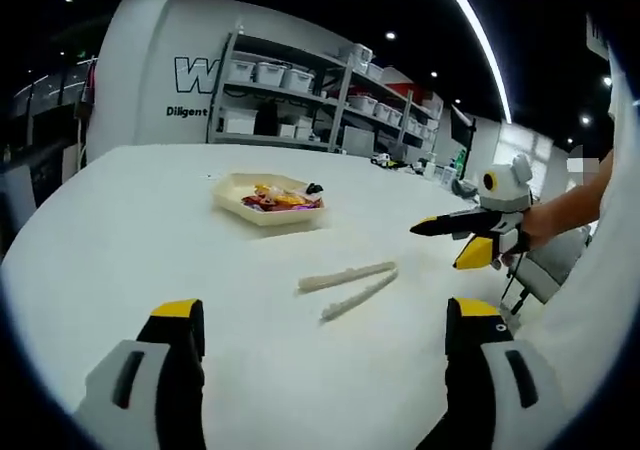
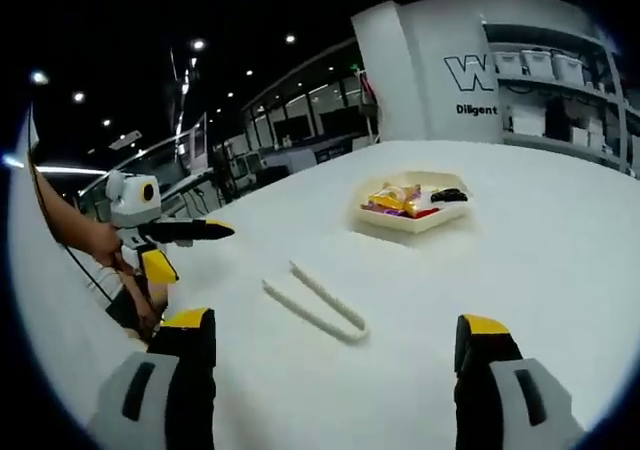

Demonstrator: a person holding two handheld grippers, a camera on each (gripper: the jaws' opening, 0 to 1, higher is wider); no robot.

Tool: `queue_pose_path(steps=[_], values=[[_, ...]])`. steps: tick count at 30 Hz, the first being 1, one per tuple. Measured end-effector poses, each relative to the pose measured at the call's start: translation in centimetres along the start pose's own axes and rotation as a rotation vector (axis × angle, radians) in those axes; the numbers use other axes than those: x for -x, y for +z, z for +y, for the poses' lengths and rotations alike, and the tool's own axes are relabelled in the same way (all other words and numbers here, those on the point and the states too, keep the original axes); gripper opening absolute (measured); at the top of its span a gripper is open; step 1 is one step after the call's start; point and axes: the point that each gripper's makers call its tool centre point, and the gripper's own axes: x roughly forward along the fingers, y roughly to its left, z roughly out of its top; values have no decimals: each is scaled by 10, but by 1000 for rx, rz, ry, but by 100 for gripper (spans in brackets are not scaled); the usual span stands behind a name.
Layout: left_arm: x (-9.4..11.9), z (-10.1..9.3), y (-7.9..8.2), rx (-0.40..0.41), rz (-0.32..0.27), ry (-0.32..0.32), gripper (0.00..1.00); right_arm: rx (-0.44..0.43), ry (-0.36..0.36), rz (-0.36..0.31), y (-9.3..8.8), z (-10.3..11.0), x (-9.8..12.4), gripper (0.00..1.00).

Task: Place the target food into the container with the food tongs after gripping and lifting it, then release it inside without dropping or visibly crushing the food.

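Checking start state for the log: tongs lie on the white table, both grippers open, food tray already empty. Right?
Not quite: the tray isn't empty. It holds colourful food items, as the left gripper view shows, and the right gripper view too. The rest holds: the tongs lie on the white table, and both the left gripper and the right gripper are open.
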Motion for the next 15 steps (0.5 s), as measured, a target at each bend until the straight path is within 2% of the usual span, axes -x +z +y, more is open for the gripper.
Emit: queue_pose_path(steps=[6, 15], values=[[7, -1, -7, 13, -2, 12, 99, -2, -18, 8, -11, 3, 8, 99], [9, 0, -4, 28, -32, 26, 99, 11, -43, 14, -14, 1, 12, 99]])
